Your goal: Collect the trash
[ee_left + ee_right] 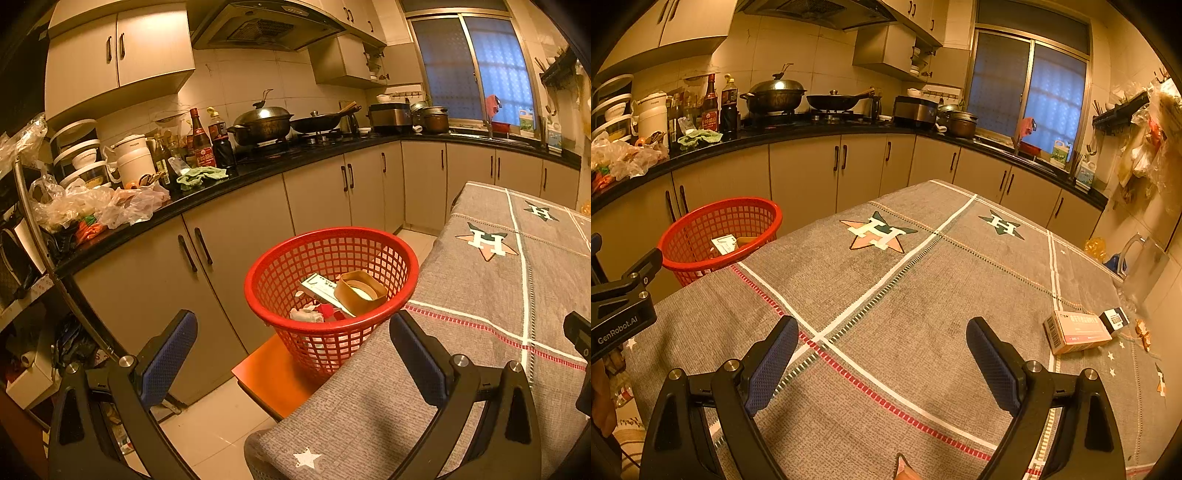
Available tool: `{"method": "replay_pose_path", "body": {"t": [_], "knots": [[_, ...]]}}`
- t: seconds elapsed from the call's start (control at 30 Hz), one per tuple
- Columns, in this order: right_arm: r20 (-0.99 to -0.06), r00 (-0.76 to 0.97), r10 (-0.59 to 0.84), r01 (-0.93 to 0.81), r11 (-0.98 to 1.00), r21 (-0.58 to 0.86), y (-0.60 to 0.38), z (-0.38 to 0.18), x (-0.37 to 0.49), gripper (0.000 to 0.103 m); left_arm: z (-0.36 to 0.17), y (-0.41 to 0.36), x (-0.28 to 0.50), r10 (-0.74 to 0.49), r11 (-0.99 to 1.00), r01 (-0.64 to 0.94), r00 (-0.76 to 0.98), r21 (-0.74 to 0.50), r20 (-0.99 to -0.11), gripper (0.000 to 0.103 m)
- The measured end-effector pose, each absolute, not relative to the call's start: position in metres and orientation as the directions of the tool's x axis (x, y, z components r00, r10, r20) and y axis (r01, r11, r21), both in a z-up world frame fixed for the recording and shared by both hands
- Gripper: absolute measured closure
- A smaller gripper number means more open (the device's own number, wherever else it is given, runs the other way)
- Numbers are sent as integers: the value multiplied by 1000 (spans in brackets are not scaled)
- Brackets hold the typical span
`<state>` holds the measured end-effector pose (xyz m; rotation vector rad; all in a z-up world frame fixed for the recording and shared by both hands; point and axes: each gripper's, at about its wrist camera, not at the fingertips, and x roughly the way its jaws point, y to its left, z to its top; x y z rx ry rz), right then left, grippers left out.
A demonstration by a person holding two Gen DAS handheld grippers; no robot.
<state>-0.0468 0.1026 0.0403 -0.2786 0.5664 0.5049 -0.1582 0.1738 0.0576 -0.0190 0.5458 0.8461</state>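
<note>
- Kitchen cabinets (236, 258) and a dark countertop (258, 170) are curving across the background of both views, with a covered wok (263, 123) sitting on the stove in the upper middle and a window (1030, 85) glowing in the upper right.
- Crumpled plastic bags (92, 205) are lying on the counter at the left edge of the left wrist view.
- In the left wrist view, the left gripper (293, 363) is hanging with its blue-padded fingers (168, 360) spread wide, gripping nothing, its right finger over the grey tablecloth (480, 295).
- Just ahead of it, in the middle of that view, a red basket (325, 236) is standing on an orange stool (273, 380), pressed against the table's edge.
- Inside the basket, a brown tape roll (360, 291), a white carton (317, 286) and small red and white scraps (314, 314) are lying together.
- In the right wrist view, the same basket is showing at the middle left, beyond the tablecloth's corner.
- The right gripper (882, 360) is hovering over the cloth at the bottom centre, jaws wide apart and holding nothing.
- At the lower right of that view, a pink cardboard box (1075, 330) is lying flat on the cloth, with a small black-and-white box (1114, 319) touching its far end.
- Those two boxes are sitting well apart from the basket.
</note>
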Motion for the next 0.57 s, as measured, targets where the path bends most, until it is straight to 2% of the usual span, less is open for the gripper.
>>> {"method": "replay_pose_path", "body": {"t": [0.2, 0.37, 0.53, 0.57], "knots": [[-575, 726, 376, -527, 842, -115, 102, 40, -47, 8, 58, 172, -157, 704, 675, -711, 539, 198, -462, 0], [-615, 701, 362, -488, 872, -42, 82, 40, -34, 8, 66, 153, -145, 680, 714, -666, 586, 215, -442, 0], [-660, 727, 191, -273, 962, -22, 15, 40, -18, 8, 72, 104, -105, 494, 866, -451, 698, 218, -519, 0], [-676, 725, 135, -205, 978, -24, -3, 37, -14, 6, 70, 89, -91, 414, 908, -370, 714, 198, -565, 0]]}}
